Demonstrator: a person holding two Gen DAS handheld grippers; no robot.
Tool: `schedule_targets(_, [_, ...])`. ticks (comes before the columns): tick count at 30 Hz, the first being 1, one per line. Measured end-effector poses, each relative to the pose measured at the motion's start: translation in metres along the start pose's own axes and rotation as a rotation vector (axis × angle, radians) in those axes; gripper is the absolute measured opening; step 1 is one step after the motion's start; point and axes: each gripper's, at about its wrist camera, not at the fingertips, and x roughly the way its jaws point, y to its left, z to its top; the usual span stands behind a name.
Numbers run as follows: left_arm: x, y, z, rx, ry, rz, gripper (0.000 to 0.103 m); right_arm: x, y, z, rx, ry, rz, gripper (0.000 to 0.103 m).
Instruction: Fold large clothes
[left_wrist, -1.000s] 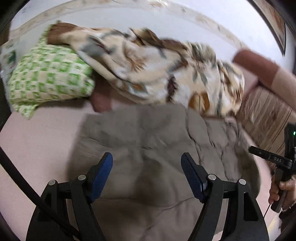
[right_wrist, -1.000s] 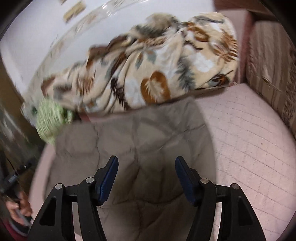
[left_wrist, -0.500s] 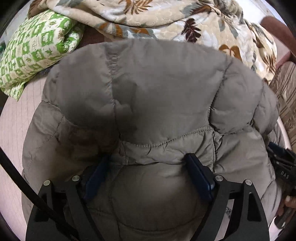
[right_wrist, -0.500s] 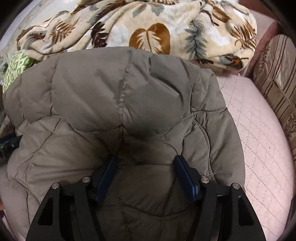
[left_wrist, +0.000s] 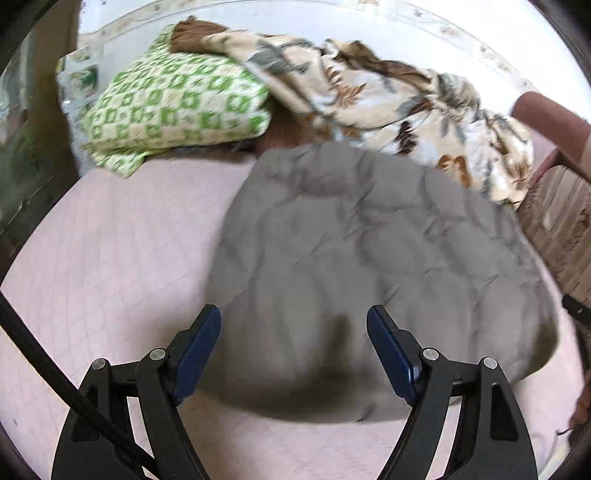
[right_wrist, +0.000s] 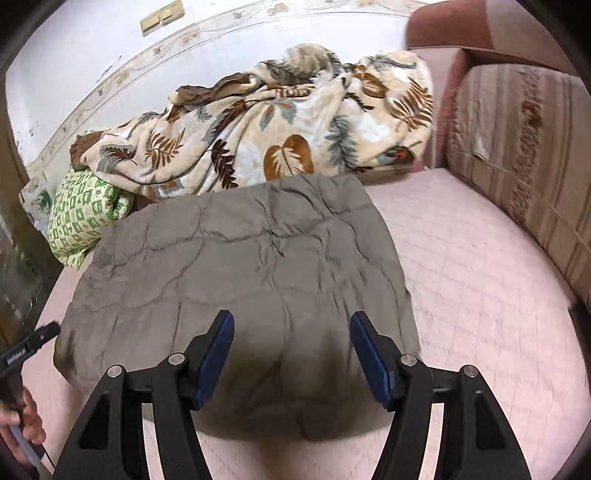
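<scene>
We see the grey padded jacket (right_wrist: 240, 280) lying folded flat on the pink quilted bed (right_wrist: 480, 295). Our left gripper (left_wrist: 293, 325) has just been closing a little, yet its jaws stand apart and empty above the jacket; our right gripper (right_wrist: 291, 332) likewise gapes, holding nothing. At twelve o'clock a leaf-print blanket (right_wrist: 288, 129) crowds the jacket's far edge, a green checked pillow (left_wrist: 177, 107) at eleven, a striped cushion (right_wrist: 524, 155) at two.
</scene>
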Motion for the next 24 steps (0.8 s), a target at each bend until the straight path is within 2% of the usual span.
schedule_targets(2, [0.022,0.005,-0.011,0.003,0.061,0.028,0.081,0.013,0.002,-0.007,0.000,0.046,-0.010,0.069])
schedule_targets(4, [0.032,0.007,-0.012,0.011,0.082,0.032,0.083,0.026,0.003,-0.014,-0.027,0.073,-0.024,0.069])
schedule_targets(6, [0.045,0.009,-0.008,0.019,0.133,0.028,0.086,0.054,-0.004,-0.024,-0.015,0.175,-0.016,0.069])
schedule_targets(8, [0.055,0.012,-0.007,0.002,0.163,0.031,0.092,0.071,-0.011,-0.030,0.009,0.230,0.002,0.070])
schedule_targets(11, [0.055,0.012,-0.006,-0.031,0.146,0.035,0.092,0.077,-0.018,-0.026,0.067,0.259,0.020,0.070])
schedule_targets(13, [0.039,0.010,-0.003,-0.047,0.101,0.040,0.086,0.070,-0.015,-0.022,0.064,0.251,-0.009,0.069])
schedule_targets(15, [0.022,0.007,0.001,-0.042,0.036,0.033,0.085,0.046,-0.004,-0.014,0.047,0.169,-0.048,0.065])
schedule_targets(19, [-0.008,-0.032,0.008,0.052,-0.089,-0.018,0.085,0.008,0.035,-0.002,-0.070,-0.010,0.020,0.065])
schedule_targets(22, [-0.006,-0.069,0.003,0.132,-0.094,-0.063,0.085,0.015,0.061,-0.005,-0.092,-0.003,0.112,0.065])
schedule_targets(24, [0.006,-0.089,-0.004,0.171,-0.057,-0.081,0.085,0.029,0.078,-0.010,-0.120,0.031,0.118,0.065])
